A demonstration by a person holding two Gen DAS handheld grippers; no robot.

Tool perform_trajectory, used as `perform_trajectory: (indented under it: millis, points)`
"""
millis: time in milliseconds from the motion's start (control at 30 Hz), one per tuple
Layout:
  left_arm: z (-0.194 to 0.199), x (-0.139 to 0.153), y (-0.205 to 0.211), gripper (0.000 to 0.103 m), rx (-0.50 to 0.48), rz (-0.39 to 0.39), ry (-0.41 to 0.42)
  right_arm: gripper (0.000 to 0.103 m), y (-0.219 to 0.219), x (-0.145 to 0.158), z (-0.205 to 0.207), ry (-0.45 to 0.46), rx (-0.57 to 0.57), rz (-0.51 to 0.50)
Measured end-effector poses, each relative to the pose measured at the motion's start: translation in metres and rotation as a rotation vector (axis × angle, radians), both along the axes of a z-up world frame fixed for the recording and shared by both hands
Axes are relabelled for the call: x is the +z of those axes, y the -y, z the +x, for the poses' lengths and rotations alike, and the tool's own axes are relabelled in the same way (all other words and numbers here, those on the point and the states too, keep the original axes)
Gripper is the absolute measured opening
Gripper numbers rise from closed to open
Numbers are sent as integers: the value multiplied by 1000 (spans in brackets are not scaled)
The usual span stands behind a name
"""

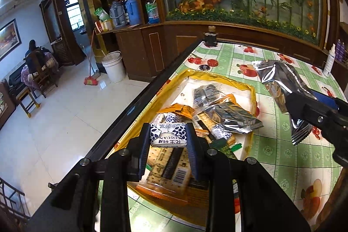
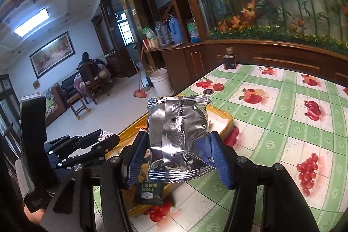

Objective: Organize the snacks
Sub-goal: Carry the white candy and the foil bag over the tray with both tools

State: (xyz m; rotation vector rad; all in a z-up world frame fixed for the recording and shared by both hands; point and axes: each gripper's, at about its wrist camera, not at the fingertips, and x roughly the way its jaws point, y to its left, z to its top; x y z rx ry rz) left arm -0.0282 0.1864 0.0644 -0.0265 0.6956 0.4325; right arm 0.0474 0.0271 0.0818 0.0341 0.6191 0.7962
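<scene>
A yellow tray [image 1: 253, 99] on the fruit-print table holds several snack packets [image 1: 219, 114]. My left gripper [image 1: 168, 136] is shut on a small white and blue patterned snack packet [image 1: 168, 134] and holds it above the tray's near end. My right gripper [image 2: 178, 153] is shut on a silver foil snack packet [image 2: 177, 134], held in the air above the tray's right edge [image 2: 226, 121]. The right gripper and its foil packet [image 1: 280, 88] also show at the right of the left wrist view. The left gripper [image 2: 104, 140] shows at the left of the right wrist view.
A dark bottle [image 1: 210, 37] stands at the table's far corner, with two bottle caps [image 1: 212, 62] near it. A white spray bottle [image 1: 329, 62] stands at the far right edge. The table's left edge [image 1: 139, 105] drops to a tiled floor with a bucket [image 1: 113, 67].
</scene>
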Motion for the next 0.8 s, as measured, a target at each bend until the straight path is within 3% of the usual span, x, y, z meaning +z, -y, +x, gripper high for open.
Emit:
perform_trajectory:
  millis: [800]
  points:
    - [22, -10, -35, 29, 22, -24, -29, 59, -66, -42, 65, -115, 34, -52]
